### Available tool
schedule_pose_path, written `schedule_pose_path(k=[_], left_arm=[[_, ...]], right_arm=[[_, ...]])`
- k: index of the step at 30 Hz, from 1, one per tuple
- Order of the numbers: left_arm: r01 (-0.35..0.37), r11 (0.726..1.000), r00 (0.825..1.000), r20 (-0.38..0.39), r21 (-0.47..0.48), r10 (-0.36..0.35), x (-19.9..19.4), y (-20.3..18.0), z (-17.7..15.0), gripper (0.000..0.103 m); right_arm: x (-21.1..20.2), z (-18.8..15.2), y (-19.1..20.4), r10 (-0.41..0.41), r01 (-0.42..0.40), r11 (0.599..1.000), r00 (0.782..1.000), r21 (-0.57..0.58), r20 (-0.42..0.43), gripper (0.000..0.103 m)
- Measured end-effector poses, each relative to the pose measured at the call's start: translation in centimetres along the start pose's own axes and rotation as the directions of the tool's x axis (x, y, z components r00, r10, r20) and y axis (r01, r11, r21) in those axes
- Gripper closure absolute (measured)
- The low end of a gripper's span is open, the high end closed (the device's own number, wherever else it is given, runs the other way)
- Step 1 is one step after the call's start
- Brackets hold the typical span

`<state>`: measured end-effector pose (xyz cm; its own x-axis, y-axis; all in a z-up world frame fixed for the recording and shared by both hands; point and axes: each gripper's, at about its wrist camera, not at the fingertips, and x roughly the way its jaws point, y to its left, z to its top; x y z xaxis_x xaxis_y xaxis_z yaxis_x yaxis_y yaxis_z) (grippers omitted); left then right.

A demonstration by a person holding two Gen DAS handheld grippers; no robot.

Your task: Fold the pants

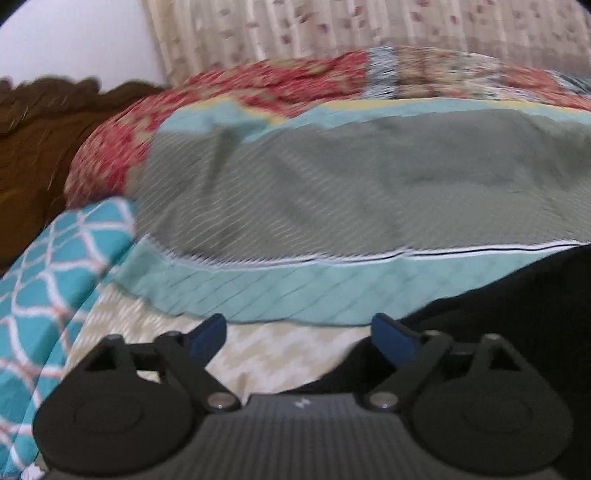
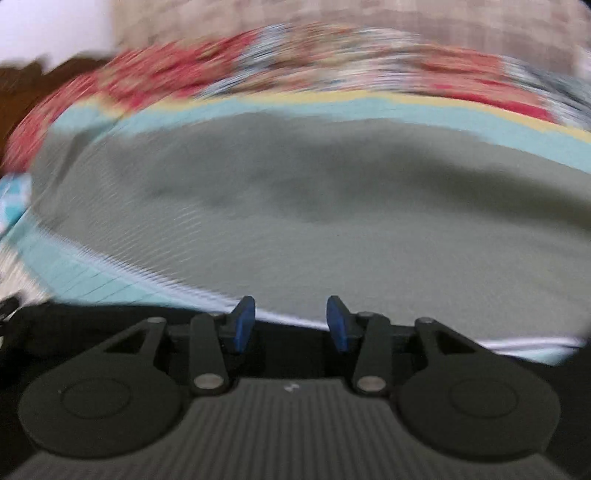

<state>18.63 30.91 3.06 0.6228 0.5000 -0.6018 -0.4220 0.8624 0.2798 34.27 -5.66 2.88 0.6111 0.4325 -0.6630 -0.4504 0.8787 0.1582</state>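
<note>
Grey-green pants [image 1: 332, 184] lie spread flat on a patchwork quilt, with a white and dark striped edge along their near side. They fill the middle of the right wrist view [image 2: 332, 221] too, blurred by motion. My left gripper [image 1: 299, 332] is open and empty, a little short of the pants' near edge. My right gripper [image 2: 291, 321] is open and empty, right at the striped near edge of the pants. A dark cloth [image 1: 517, 314] lies under and beside both grippers.
The quilt [image 1: 258, 85] has red floral patches and a light blue border [image 1: 295, 295]. A teal lattice-patterned cloth [image 1: 55, 277] lies at the left. A brown fuzzy blanket [image 1: 37, 147] lies far left. A beige floral curtain [image 1: 369, 26] hangs behind.
</note>
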Motion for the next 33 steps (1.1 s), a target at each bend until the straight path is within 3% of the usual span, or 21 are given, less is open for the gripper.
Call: schedule_pose_path(k=[3, 6, 9, 11, 13, 14, 16, 20, 21, 22, 23, 25, 30, 33], left_arm=[[0.009, 1.0, 0.999, -0.047, -0.008, -0.009, 1.3, 1.4, -0.3, 0.011], [0.068, 0.998, 0.994, -0.08, -0.007, -0.068, 2.0, 1.3, -0.7, 0.009], [0.073, 0.997, 0.993, -0.095, 0.024, -0.07, 2.6, -0.1, -1.5, 0.009], [0.082, 0.996, 0.99, -0.114, 0.031, -0.078, 3.3, -0.8, -1.8, 0.018], [0.111, 0.993, 0.986, -0.13, 0.032, -0.106, 3.4, -1.5, -2.5, 0.045], [0.116, 0.992, 0.986, -0.124, 0.044, -0.11, 3.3, -1.9, -2.7, 0.052], [0.111, 0.989, 0.989, -0.111, 0.1, -0.1, 2.9, -2.9, -2.8, 0.088], [0.064, 0.989, 0.995, -0.084, 0.133, -0.053, 2.1, -3.8, -2.8, 0.095], [0.056, 0.991, 0.997, -0.068, 0.125, -0.048, 1.6, -3.7, -2.6, 0.095], [0.05, 0.993, 0.998, -0.047, 0.108, -0.045, 0.9, -3.3, -2.4, 0.095], [0.046, 0.996, 0.999, -0.018, 0.081, -0.044, -0.1, -2.7, -2.1, 0.095], [0.048, 0.998, 0.999, 0.022, 0.031, -0.049, -1.8, -1.5, -1.4, 0.095], [0.053, 0.996, 0.991, 0.124, -0.069, -0.044, -8.3, 1.4, -0.3, 0.096], [0.073, 0.99, 0.984, 0.172, -0.123, -0.051, -12.6, 3.0, -1.1, 0.096]], right_arm=[[-2.2, 1.4, -8.1, -0.179, 0.171, 0.968, 0.984, 0.183, 0.025, 0.057], [-4.0, 2.7, -16.3, -0.306, 0.299, 0.852, 0.95, 0.431, -0.054, 0.056], [-4.4, 3.2, -21.0, -0.355, 0.355, 0.757, 0.928, 0.548, -0.111, 0.056], [-3.7, 3.4, -22.0, -0.374, 0.386, 0.734, 0.917, 0.559, -0.141, 0.055], [-2.3, 3.5, -21.6, -0.373, 0.397, 0.73, 0.913, 0.555, -0.163, 0.05], [-1.6, 3.5, -21.6, -0.371, 0.403, 0.727, 0.912, 0.555, -0.177, 0.043], [0.1, 3.5, -21.3, -0.383, 0.424, 0.72, 0.903, 0.55, -0.195, 0.04], [4.0, 2.9, -21.9, -0.405, 0.47, 0.693, 0.881, 0.546, -0.244, 0.041], [4.8, 2.7, -21.9, -0.42, 0.494, 0.704, 0.869, 0.511, -0.262, 0.053], [4.3, 2.3, -22.0, -0.464, 0.537, 0.706, 0.843, 0.461, -0.271, 0.068], [3.7, 2.2, -21.9, -0.478, 0.545, 0.711, 0.838, 0.445, -0.262, 0.085], [1.1, 1.6, -23.0, -0.431, 0.472, 0.695, 0.877, 0.542, -0.212, 0.089], [-9.3, 0.6, -25.3, -0.356, 0.271, 0.667, 0.934, 0.694, -0.023, 0.09], [-16.7, -1.7, -25.1, -0.302, 0.155, 0.68, 0.95, 0.717, 0.08, 0.09]])
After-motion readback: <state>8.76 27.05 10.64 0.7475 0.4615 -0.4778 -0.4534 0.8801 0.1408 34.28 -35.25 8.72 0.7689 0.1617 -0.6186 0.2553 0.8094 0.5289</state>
